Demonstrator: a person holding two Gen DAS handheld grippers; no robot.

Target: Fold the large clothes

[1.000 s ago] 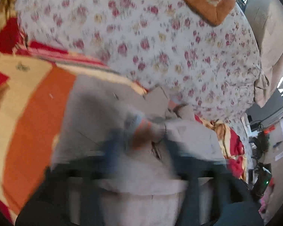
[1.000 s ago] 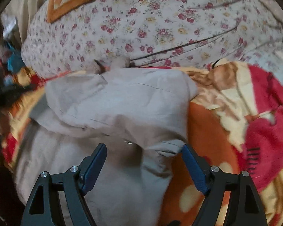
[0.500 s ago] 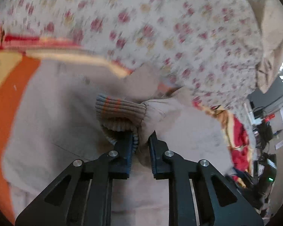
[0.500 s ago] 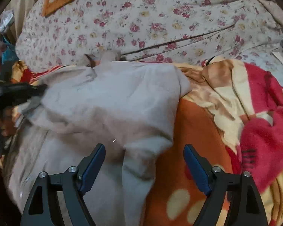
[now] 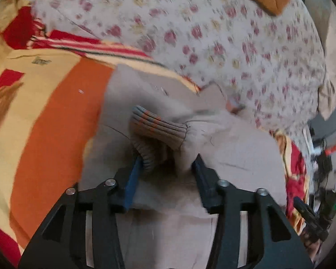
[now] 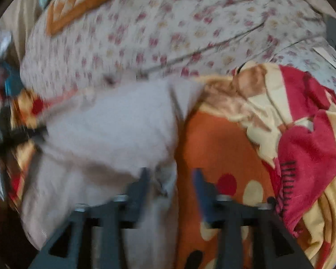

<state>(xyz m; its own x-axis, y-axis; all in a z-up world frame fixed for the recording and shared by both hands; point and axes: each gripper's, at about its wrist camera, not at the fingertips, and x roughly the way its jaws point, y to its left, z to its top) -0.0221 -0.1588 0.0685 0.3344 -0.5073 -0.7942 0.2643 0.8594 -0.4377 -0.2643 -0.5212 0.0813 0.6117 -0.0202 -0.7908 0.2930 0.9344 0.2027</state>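
A beige jacket (image 5: 242, 148) lies spread on an orange, cream and red patterned blanket (image 5: 56, 121), its ribbed sleeve cuff (image 5: 156, 132) with orange stripes folded onto the body. The left gripper (image 5: 168, 163) straddles that cuff, its jaws opening, no longer pinching it. The right gripper (image 6: 171, 178), blurred, has its jaws opening over the jacket's right edge. A floral quilt (image 5: 212, 33) lies beyond.

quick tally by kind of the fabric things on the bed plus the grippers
beige garment with ribbed striped cuff: 1
floral quilt: 1
orange, red and cream blanket: 1
orange patterned cushion: 1
grippers, left gripper and right gripper, both opening: 2
total: 6
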